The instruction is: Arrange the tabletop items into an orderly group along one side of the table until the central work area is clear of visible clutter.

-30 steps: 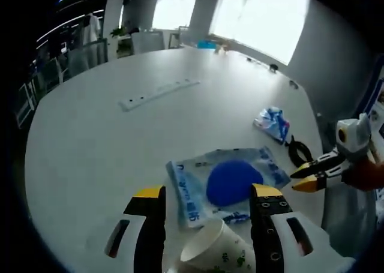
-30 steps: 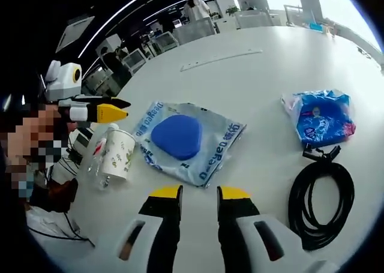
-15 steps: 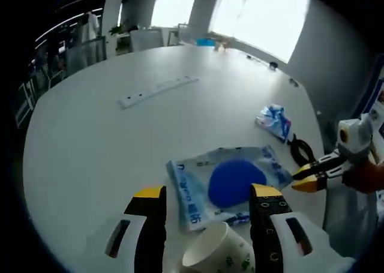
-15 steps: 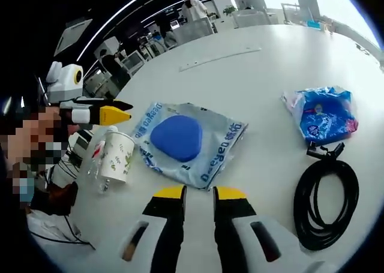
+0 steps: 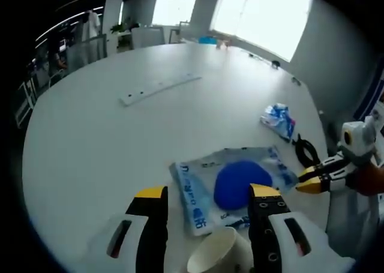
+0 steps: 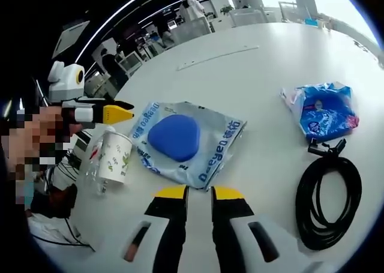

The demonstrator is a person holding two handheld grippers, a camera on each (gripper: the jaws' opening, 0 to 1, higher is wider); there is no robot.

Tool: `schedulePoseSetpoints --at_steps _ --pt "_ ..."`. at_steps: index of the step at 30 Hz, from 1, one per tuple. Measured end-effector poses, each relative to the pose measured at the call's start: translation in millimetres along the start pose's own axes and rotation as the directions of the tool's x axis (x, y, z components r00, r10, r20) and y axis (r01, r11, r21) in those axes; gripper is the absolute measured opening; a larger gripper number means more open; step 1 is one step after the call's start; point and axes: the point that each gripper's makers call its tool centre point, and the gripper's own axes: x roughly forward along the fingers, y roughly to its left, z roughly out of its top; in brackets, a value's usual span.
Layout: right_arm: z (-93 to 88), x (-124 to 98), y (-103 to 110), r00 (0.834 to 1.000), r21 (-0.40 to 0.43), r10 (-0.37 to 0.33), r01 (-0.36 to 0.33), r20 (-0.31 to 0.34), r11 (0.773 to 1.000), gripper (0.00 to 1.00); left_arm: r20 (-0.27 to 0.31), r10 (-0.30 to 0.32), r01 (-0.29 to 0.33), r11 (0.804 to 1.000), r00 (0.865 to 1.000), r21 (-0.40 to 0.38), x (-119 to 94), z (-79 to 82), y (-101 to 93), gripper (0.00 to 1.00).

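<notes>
On the round white table (image 5: pixel 90 141) lies a pale plastic pouch with a blue pad (image 5: pixel 240 183) (image 6: pixel 177 138). My left gripper (image 5: pixel 207 193) is open, its jaws standing wide on either side of a white paper cup (image 5: pixel 219 258) without touching it. Seen from the right gripper view, the left gripper (image 6: pixel 123 110) hovers just above the cup (image 6: pixel 114 158). My right gripper (image 6: pixel 200 193) holds nothing, its jaws a narrow gap apart, just short of the pouch's near edge; the right gripper (image 5: pixel 299 182) also reaches in beside the pouch.
A small blue packet (image 5: pixel 278 120) (image 6: pixel 321 111) and a coiled black cable (image 5: pixel 306 153) (image 6: pixel 330 198) lie to the pouch's right. A long white strip (image 5: pixel 159 90) (image 6: pixel 217 55) lies farther out. Something clear (image 6: pixel 96 168) stands beside the cup. A person is at the table's edge.
The right gripper's jaws have narrowed a little. The cup now sits lower in the left gripper view as that camera shifted; the items on the table have stayed put.
</notes>
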Motion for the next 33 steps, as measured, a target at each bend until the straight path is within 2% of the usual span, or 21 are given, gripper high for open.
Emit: schedulePoseSetpoints --at_steps 15,33 --pt "-0.9 2 -4 1.0 0.019 -0.005 0.005 0.002 1.0 0.11 -0.02 0.002 -0.002 1.0 1.0 -0.001 12 0.3 5.6 0.47" --pt "-1.2 4 -5 1.0 0.022 -0.009 0.009 0.001 1.0 0.07 -0.035 0.023 -0.024 1.0 0.999 -0.018 21 -2.4 15.0 0.36"
